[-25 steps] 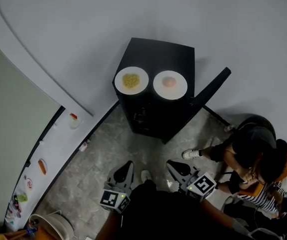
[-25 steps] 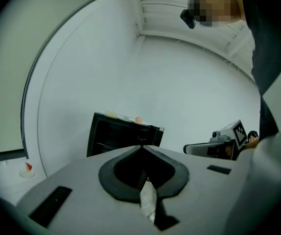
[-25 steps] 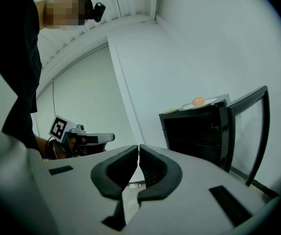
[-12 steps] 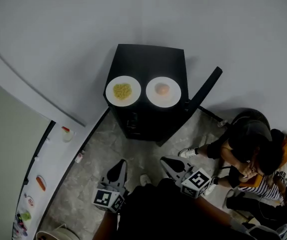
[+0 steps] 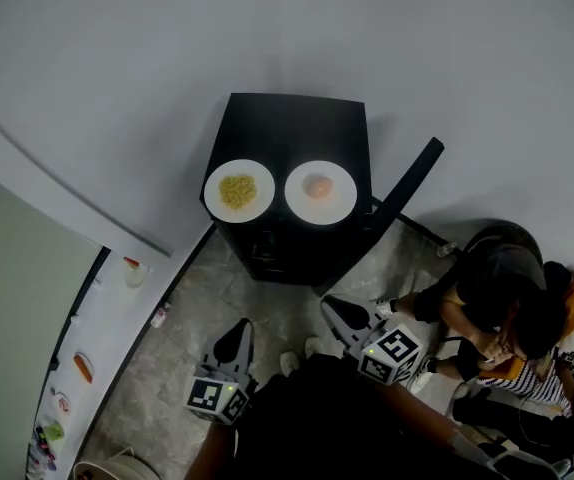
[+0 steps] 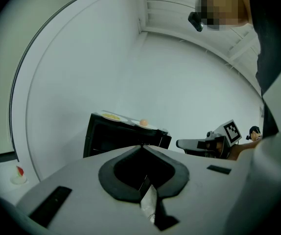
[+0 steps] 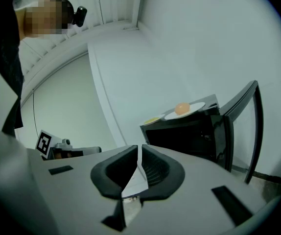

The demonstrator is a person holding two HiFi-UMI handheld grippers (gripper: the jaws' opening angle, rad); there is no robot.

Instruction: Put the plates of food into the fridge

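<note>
A small black fridge (image 5: 292,128) stands against the white wall, its door (image 5: 408,192) swung open to the right. On its top sit two white plates: one with yellow food (image 5: 238,190) on the left, one with an orange piece (image 5: 320,191) on the right. Both grippers hang low over the floor, well short of the fridge. My left gripper (image 5: 235,338) is shut and empty, its jaws (image 6: 142,146) meeting at the tips. My right gripper (image 5: 338,312) is also shut on nothing (image 7: 139,149). The right gripper view shows the orange plate (image 7: 184,110) and the dark fridge opening (image 7: 179,136).
A person (image 5: 507,298) sits on the floor to the right of the fridge door. A white counter (image 5: 107,318) with small food items runs along the left. A pale bucket (image 5: 107,463) stands at the bottom left. Grey stone floor (image 5: 217,298) lies between me and the fridge.
The head view has shifted, so the fridge and plates sit a little further left and lower. The right gripper has edged forward. Both grippers stay shut.
</note>
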